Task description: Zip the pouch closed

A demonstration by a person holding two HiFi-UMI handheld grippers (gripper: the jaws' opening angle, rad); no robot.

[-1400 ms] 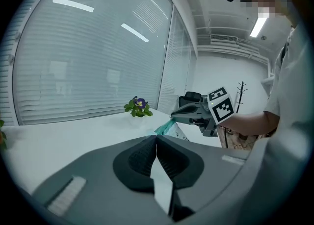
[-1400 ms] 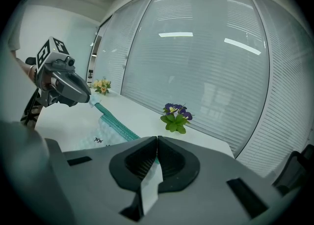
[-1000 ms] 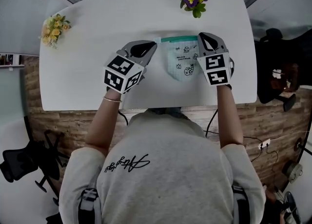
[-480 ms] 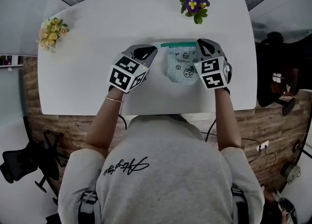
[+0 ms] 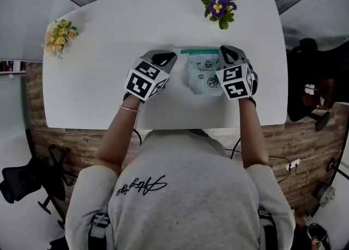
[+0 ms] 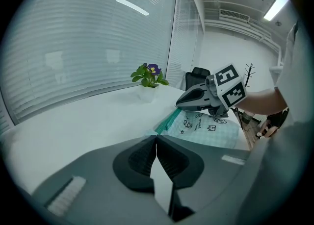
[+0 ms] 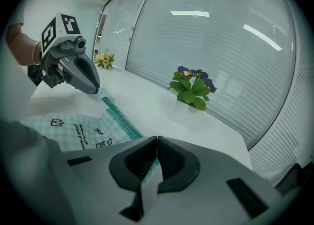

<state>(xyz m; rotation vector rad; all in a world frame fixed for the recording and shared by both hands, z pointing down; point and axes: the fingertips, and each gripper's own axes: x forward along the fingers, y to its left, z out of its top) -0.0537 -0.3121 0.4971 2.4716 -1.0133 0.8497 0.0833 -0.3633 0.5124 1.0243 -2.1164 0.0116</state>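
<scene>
White table (image 5: 109, 25): pouch (image 5: 206, 80) zip edge (image 5: 199, 51) runs L-R, far side.

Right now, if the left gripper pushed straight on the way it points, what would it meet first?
Probably the pouch, whose corner the left gripper seems to pinch; then the white table.

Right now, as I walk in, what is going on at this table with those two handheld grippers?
A person holds a two-jaw gripper in each hand over a white table. The left gripper is shut on the left end of a pale checked pouch with a green zipper strip along its top, and the right gripper is shut on the right end. The pouch looks spread flat on the table between them. Whether the zipper is closed cannot be told.
</scene>
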